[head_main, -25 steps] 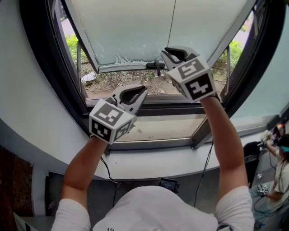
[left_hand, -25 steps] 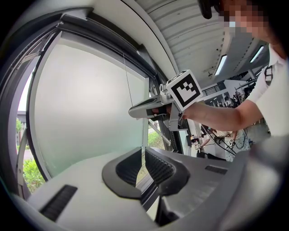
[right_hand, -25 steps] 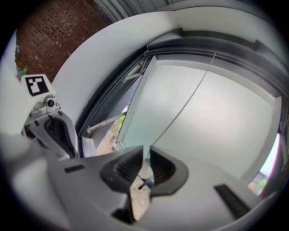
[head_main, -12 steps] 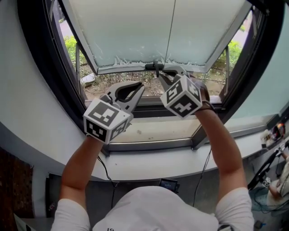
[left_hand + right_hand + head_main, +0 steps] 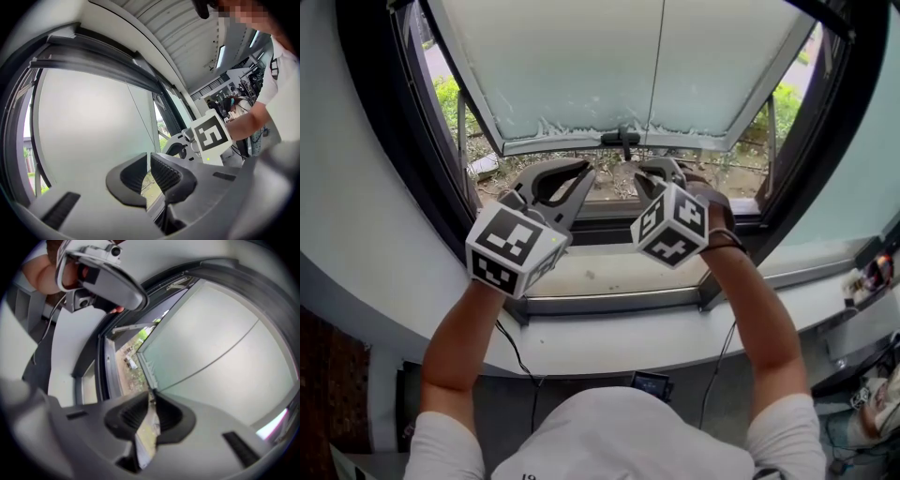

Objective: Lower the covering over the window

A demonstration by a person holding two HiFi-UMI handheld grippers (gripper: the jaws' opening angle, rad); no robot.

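As the right gripper (image 5: 654,171) drops from the face of the blind (image 5: 572,66) to just below its bottom rail (image 5: 572,142), jaws pinched on the thin pull cord (image 5: 657,66), the left gripper (image 5: 582,172) rises slightly alongside, closed and empty. The blind covers the upper part of the window (image 5: 609,208).

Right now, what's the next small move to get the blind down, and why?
Probably pull the right gripper straight down: its jaws look pinched on the thin cord, and the blind's bottom rail hangs high, leaving the lower window uncovered.
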